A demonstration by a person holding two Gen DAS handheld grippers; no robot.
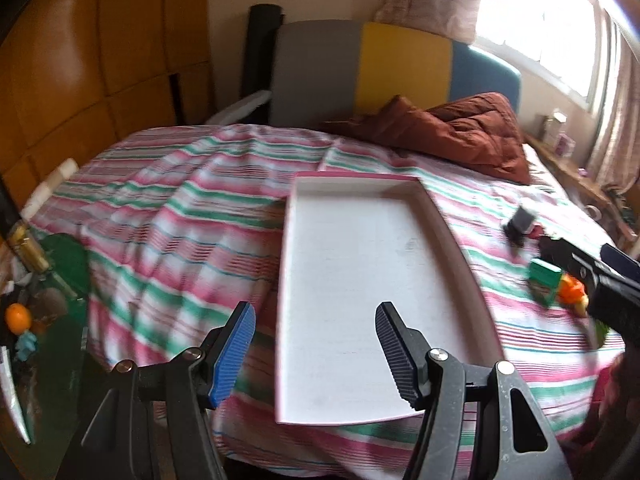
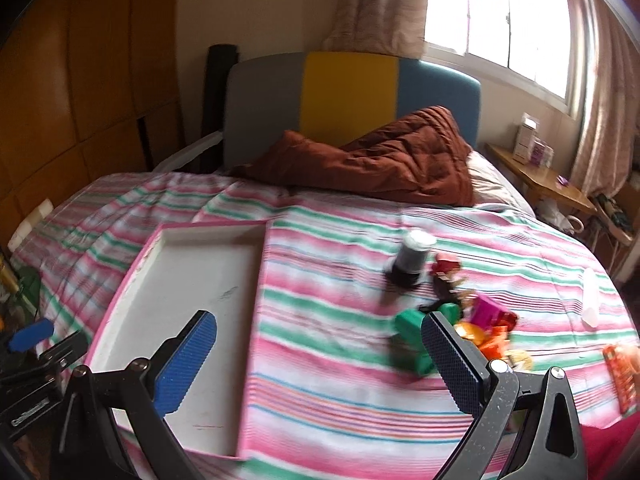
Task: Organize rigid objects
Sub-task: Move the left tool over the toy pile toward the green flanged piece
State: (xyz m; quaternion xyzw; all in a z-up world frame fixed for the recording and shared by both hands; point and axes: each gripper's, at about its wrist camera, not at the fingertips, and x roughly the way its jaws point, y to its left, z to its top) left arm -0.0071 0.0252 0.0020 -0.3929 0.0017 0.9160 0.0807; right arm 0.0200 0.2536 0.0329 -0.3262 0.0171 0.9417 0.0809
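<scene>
A white tray with a pink rim (image 1: 368, 184) (image 2: 140, 256) lies on the striped bedspread with nothing in it. My left gripper (image 1: 316, 344) hovers open over its near end. To the tray's right lies a cluster of small toys: a dark cylinder with a pale top (image 2: 412, 258) (image 1: 520, 226), a green block (image 2: 412, 336) (image 1: 544, 280), a magenta block (image 2: 486, 310), orange pieces (image 2: 492, 340) (image 1: 572, 290) and a small red figure (image 2: 446, 266). My right gripper (image 2: 320, 354) is open above the bedspread between tray and toys, its right finger in front of the green block.
A rumpled brown quilt (image 2: 376, 164) lies by the grey, yellow and blue headboard (image 2: 352, 92). A wooden bedside table (image 2: 536, 172) stands at the right under the window. An orange waffle-patterned item (image 2: 622, 372) rests at the bed's right edge. Clutter sits left of the bed (image 1: 24, 316).
</scene>
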